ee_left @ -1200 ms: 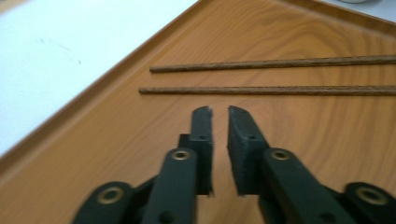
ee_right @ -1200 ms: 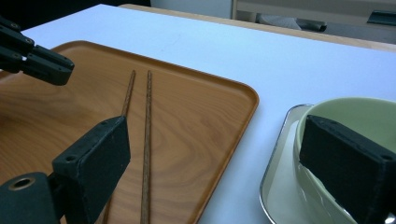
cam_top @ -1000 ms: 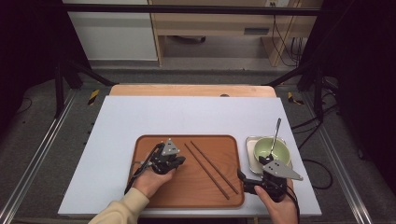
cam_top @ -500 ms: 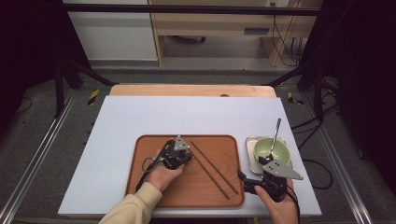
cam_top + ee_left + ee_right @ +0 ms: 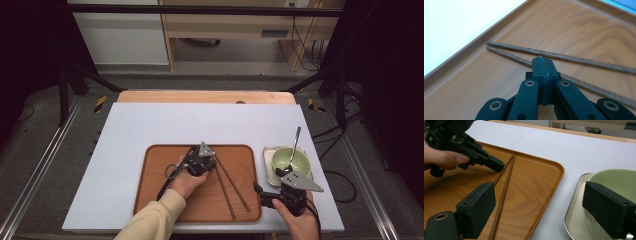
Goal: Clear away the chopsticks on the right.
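Two dark wooden chopsticks (image 5: 231,186) lie in a narrow V on the brown wooden tray (image 5: 155,185). My left gripper (image 5: 215,161) is shut with nothing between its jaws, and its tip rests at the far ends of the sticks. In the left gripper view the closed tip (image 5: 541,60) hangs over the nearer chopstick (image 5: 509,56), just short of the farther one (image 5: 586,61). My right gripper (image 5: 270,183) stands open near the tray's right edge. Its pads (image 5: 477,206) spread wide between the chopsticks (image 5: 503,188) and the green bowl (image 5: 614,178).
The green bowl (image 5: 291,160) sits in a small metal tray (image 5: 268,172) right of the wooden tray, with a spoon (image 5: 296,141) leaning out of it. A white mat (image 5: 150,125) covers the table, bare at the back and left.
My left gripper has slid to the right across the tray, still shut, up to the far ends of the chopsticks. The right gripper has stayed put.
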`<state>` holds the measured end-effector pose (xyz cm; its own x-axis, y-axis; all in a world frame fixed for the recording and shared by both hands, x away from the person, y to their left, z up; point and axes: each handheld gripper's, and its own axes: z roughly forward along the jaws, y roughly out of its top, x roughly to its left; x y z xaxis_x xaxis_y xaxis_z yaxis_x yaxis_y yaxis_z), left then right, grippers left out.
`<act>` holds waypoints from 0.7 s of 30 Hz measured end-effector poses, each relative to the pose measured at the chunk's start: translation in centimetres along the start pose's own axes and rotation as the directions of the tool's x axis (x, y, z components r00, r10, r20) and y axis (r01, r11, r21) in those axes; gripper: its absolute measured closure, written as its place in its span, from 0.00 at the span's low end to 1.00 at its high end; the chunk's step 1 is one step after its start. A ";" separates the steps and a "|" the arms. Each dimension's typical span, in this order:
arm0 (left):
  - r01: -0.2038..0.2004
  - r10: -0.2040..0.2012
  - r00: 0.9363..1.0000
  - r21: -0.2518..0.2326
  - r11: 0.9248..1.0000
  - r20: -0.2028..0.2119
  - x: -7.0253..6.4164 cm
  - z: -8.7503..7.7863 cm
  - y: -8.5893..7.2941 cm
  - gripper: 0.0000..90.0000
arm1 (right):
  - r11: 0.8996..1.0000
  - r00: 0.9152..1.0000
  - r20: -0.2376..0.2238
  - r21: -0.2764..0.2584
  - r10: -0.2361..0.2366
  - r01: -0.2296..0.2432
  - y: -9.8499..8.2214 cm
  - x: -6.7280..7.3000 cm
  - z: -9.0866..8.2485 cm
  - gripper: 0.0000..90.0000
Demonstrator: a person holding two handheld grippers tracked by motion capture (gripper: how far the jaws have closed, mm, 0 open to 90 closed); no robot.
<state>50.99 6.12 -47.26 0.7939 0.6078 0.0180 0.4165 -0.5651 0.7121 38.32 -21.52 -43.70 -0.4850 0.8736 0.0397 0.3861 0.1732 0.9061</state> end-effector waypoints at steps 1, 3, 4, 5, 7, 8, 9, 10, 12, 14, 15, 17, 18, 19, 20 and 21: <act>0.003 -0.003 1.000 -0.009 1.000 0.001 -0.1 0.3 0.2 1.00 | 1.000 1.000 0.000 0.001 0.001 -0.001 0.0 0.0 0.0 0.13; 0.000 0.000 1.000 -0.007 1.000 0.010 -0.4 0.6 0.5 1.00 | 1.000 1.000 0.000 0.004 0.000 0.000 0.0 0.0 0.1 0.13; -0.007 0.008 1.000 -0.005 1.000 0.011 -0.5 0.8 0.7 1.00 | 1.000 1.000 -0.001 0.004 0.001 -0.001 0.0 0.0 0.1 0.13; -0.018 0.018 1.000 -0.002 1.000 0.017 -0.7 1.0 1.0 1.00 | 1.000 1.000 -0.002 0.008 0.003 -0.003 -0.1 0.0 0.1 0.13; -0.024 0.024 1.000 -0.005 1.000 0.018 -0.9 1.3 1.3 1.00 | 1.000 1.000 -0.004 0.010 -0.002 0.003 -0.1 -0.1 0.2 0.13; -0.026 0.026 0.999 -0.006 1.000 0.021 -1.1 1.4 1.4 1.00 | 1.000 1.000 -0.003 0.012 -0.003 0.003 -0.1 0.0 0.2 0.13; -0.022 0.022 0.999 -0.012 1.000 0.026 -1.2 1.6 1.6 1.00 | 1.000 1.000 -0.002 0.014 -0.002 0.002 -0.1 0.0 0.2 0.13; -0.024 0.024 0.999 -0.014 1.000 0.032 -1.3 1.8 1.7 1.00 | 1.000 1.000 -0.003 0.014 0.001 -0.001 -0.1 0.0 0.2 0.13; -0.031 0.032 0.999 -0.008 0.999 0.032 -1.5 2.0 2.0 1.00 | 1.000 1.000 -0.007 0.012 0.000 0.000 -0.1 0.0 0.2 0.13; -0.040 0.040 0.999 -0.009 0.999 0.032 -1.7 2.2 2.1 1.00 | 1.000 1.000 -0.008 0.011 0.000 0.000 -0.1 0.1 0.3 0.13; -0.044 0.044 0.999 -0.008 0.999 0.032 -1.7 2.2 2.1 1.00 | 1.000 1.000 -0.008 0.012 -0.004 0.005 -0.1 0.1 0.2 0.13; -0.055 0.055 0.998 -0.004 0.998 0.028 -1.8 1.8 2.1 1.00 | 1.000 1.000 -0.006 0.012 -0.001 0.001 -0.1 0.1 0.2 0.13; -0.054 0.054 0.998 -0.008 0.999 0.025 -1.8 1.6 2.0 1.00 | 1.000 1.000 -0.006 0.015 -0.005 0.005 -0.1 0.0 0.2 0.13; -0.058 0.058 0.998 -0.004 0.998 0.030 -1.8 1.3 1.9 1.00 | 1.000 1.000 -0.004 0.014 -0.002 0.002 -0.1 -0.1 0.1 0.13; -0.059 0.060 0.998 -0.006 0.998 0.033 -1.8 1.0 1.7 1.00 | 1.000 1.000 -0.003 0.014 -0.002 0.002 -0.1 -0.1 0.1 0.13; -0.065 0.065 0.997 0.001 0.998 0.037 -1.9 0.5 1.5 1.00 | 1.000 1.000 -0.001 0.012 0.002 -0.002 -0.1 -0.1 0.1 0.13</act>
<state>50.34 3.86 -46.56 0.8354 0.5482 0.0383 0.3639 -0.6040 0.7090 38.45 -21.59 -43.84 -0.4854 0.8733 0.0417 0.3965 0.1774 0.9007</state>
